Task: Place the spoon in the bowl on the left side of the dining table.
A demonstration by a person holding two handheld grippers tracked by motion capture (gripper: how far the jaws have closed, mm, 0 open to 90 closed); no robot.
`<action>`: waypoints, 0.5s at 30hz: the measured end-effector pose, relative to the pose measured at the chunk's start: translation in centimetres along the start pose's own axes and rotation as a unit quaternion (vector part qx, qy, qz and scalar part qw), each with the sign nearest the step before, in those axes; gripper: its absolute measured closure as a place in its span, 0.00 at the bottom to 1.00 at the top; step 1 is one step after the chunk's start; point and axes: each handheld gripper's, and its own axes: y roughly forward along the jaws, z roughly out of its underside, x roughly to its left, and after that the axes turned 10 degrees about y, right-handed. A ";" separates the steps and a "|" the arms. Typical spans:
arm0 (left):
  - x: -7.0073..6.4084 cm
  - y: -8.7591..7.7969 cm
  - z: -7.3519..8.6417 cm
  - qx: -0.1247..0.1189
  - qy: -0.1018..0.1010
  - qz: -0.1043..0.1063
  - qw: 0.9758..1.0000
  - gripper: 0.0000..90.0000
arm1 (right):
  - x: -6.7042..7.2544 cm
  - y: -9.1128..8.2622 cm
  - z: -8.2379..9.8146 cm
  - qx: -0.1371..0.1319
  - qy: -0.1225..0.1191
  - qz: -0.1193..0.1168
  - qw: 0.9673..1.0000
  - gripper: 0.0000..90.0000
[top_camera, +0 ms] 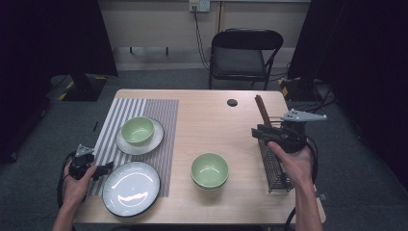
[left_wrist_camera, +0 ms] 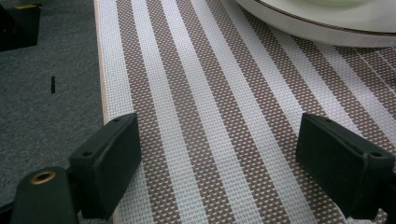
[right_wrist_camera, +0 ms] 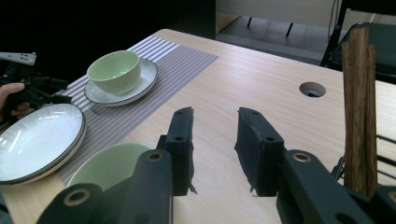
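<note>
high view: the right claw (top_camera: 260,133) hovers over the right side of the counter (top_camera: 216,120), just beside the wire rack (top_camera: 275,168) with the brown wooden chopsticks (top_camera: 262,109) standing in its far end. a green bowl (top_camera: 210,170) sits alone near the front middle of the counter, apart from the claw. the left claw (top_camera: 107,166) rests at the striped placemat's (top_camera: 159,108) near-left edge, beside the large plate (top_camera: 131,187); further back, a second green bowl (top_camera: 137,130) sits on a small plate (top_camera: 156,137).

left gripper view: the left claw (left_wrist_camera: 217,154) stands wide and released, nothing but placemat (left_wrist_camera: 210,93) between its jaws; the rim of a plate (left_wrist_camera: 322,25) shows at the top.

right gripper view: the right claw (right_wrist_camera: 215,149) is partly drawn in but empty, bare wood between its jaws. the chopsticks (right_wrist_camera: 359,107) rise close on its right, outside the jaws, and the lone bowl (right_wrist_camera: 105,165) lies low on its left.

risk, as i judge it: if the chopsticks are the aim, the claw is offset from them, so clenching here would catch air or nudge them sideways in the rack. a sideways swing could knock the sticks over or drag the light rack. the narrowed jaws would also strike the bowl's rim rather than straddle it.
</note>
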 end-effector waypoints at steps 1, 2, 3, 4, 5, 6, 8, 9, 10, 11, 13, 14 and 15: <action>0.0 0.0 0.0 0.000 0.000 0.000 1.000 0.15 | -0.1 -0.1 0.1 0.001 0.000 0.000 1.000 0.76; 0.0 0.0 0.0 0.000 0.000 0.000 1.000 0.15 | -0.3 -0.1 0.2 0.004 0.002 -0.004 1.000 0.76; 0.0 0.0 0.0 0.000 0.000 0.000 1.000 0.15 | -0.4 -0.1 0.4 0.004 0.003 -0.006 1.000 0.76; 0.0 0.0 0.0 0.000 0.000 0.000 1.000 0.15 | -0.5 -0.1 0.5 0.004 0.006 -0.006 1.000 0.76; 0.0 0.0 0.0 0.000 0.000 0.000 1.000 0.15 | -0.6 -0.2 0.6 0.007 0.006 -0.005 1.000 0.76; 0.0 0.0 0.0 0.000 0.000 0.000 1.000 0.15 | -0.7 -0.2 0.7 0.008 0.007 -0.003 1.000 0.76; 0.0 0.0 0.0 0.000 0.000 0.000 1.000 0.15 | -0.9 -0.2 0.8 0.009 0.008 -0.003 1.000 0.77; 0.0 0.0 0.0 0.000 0.000 0.000 1.000 0.15 | -1.0 -0.2 0.9 0.009 0.010 0.001 1.000 0.77; 0.0 0.0 0.0 0.000 0.000 0.000 1.000 0.15 | -1.1 -0.3 1.0 0.009 0.012 0.000 1.000 0.77; 0.0 0.0 0.0 0.000 0.000 0.000 1.000 0.15 | -1.2 -0.4 1.1 0.009 0.013 0.003 1.000 0.77; 0.0 0.0 0.0 0.000 0.000 0.000 1.000 0.15 | -1.4 -0.5 1.2 0.011 0.015 0.005 1.000 0.77; 0.0 0.0 0.0 0.000 0.000 0.000 1.000 0.15 | -1.5 -0.6 1.4 0.012 0.015 0.007 1.000 0.77; 0.0 0.0 0.0 0.000 0.000 0.000 1.000 0.15 | -1.7 -0.7 1.5 0.013 0.017 0.009 1.000 0.77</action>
